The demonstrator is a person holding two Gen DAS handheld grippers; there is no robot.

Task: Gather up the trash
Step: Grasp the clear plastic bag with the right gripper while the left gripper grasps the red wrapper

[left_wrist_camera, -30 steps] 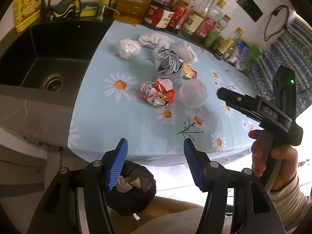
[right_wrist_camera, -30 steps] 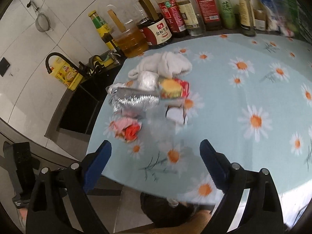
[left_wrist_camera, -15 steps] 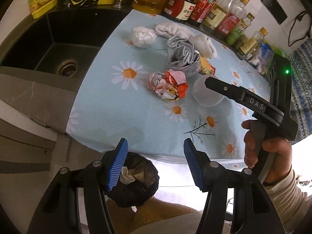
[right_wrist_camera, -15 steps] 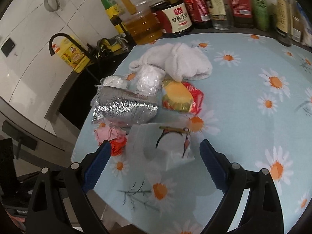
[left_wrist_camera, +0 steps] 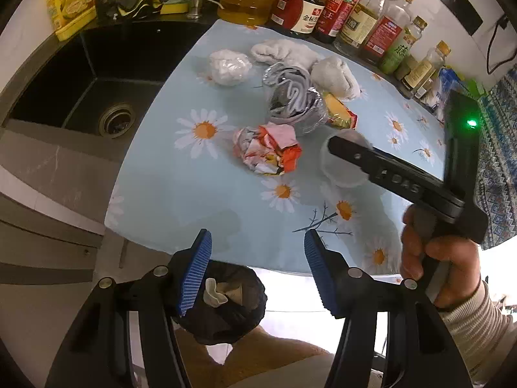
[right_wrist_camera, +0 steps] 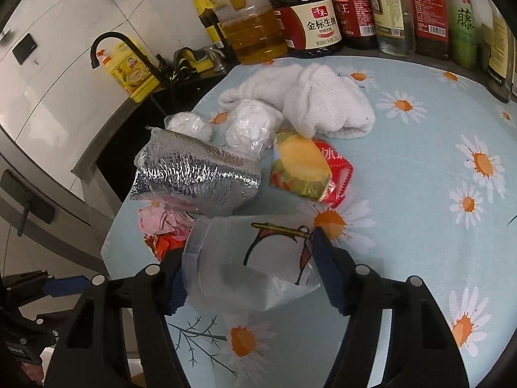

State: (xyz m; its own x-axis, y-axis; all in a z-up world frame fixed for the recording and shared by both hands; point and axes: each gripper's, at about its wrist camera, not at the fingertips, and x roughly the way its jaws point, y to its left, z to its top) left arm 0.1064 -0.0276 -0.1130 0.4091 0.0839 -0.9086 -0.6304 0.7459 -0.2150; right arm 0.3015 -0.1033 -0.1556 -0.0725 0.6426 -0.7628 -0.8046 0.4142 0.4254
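Beside the black sink (left_wrist_camera: 97, 74), a tabletop (left_wrist_camera: 194, 194) under a pale blue daisy-print cloth carries a loose cluster of trash. Using the crumpled silver foil bag (right_wrist_camera: 197, 174) as the landmark: a pink and red wrapper wad (right_wrist_camera: 163, 226) lies just in front of it toward the tabletop edge, a yellow and red snack packet (right_wrist_camera: 307, 171) sits touching its far-from-sink side, two balled white plastic bags (right_wrist_camera: 252, 127) rest just behind it, and a white towel (right_wrist_camera: 323, 103) lies behind those, near the row of sauce and oil bottles (right_wrist_camera: 323, 29) along the wall. In front of the foil bag, the right tool (right_wrist_camera: 248, 265) has its fingers on either side of a translucent plastic cup (right_wrist_camera: 239, 258) printed with a small figure; the pads press its soft sides, gripping it on the cloth. The left tool (left_wrist_camera: 255, 268) hangs off the tabletop edge, well apart from the foil bag, its blue pads spread wide with nothing between them. Below it sits a black trash bag (left_wrist_camera: 223, 304) with scraps inside.
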